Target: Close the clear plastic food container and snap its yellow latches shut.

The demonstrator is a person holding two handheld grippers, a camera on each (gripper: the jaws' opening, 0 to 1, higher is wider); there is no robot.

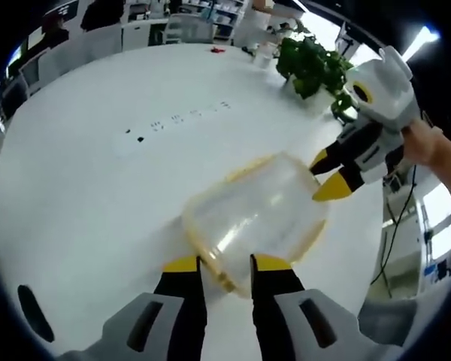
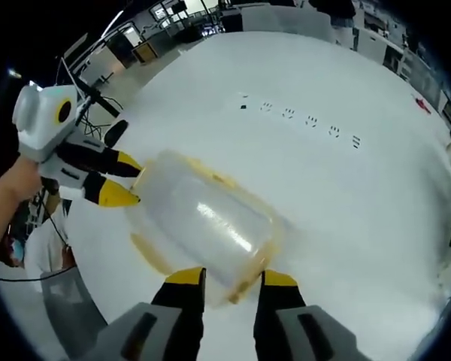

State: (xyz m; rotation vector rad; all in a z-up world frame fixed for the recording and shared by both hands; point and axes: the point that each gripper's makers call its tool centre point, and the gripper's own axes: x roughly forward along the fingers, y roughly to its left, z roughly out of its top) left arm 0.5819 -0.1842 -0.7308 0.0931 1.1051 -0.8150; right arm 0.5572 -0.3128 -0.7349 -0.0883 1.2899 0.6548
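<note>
The fingers [image 1: 182, 265] of both grippers sit narrow around the container's [image 1: 255, 214] ends – each gripping a yellow latch, I think. The white table [image 1: 98, 188] is round, a green plant [image 1: 312, 64] at its far edge. The container's long side runs from the left gripper [image 1: 225, 263] to the right gripper [image 2: 231, 277].

Open-plan office or lab floor. Large round white bench [image 1: 98, 188] in the middle, a row of small black marks [image 2: 301, 116] printed or stuck across its top. Leafy green potted plant [image 1: 312, 68] at one edge of the bench. Behind it, white desks and partitions [image 1: 146, 30], with dark monitors or screens [image 2: 165, 11] farther back. Bright strip light [image 1: 422, 36] overhead. Black cables [image 1: 395, 233] hang down past the bench rim. A seated person [image 2: 49, 252] in light clothing beside the bench, low down.
</note>
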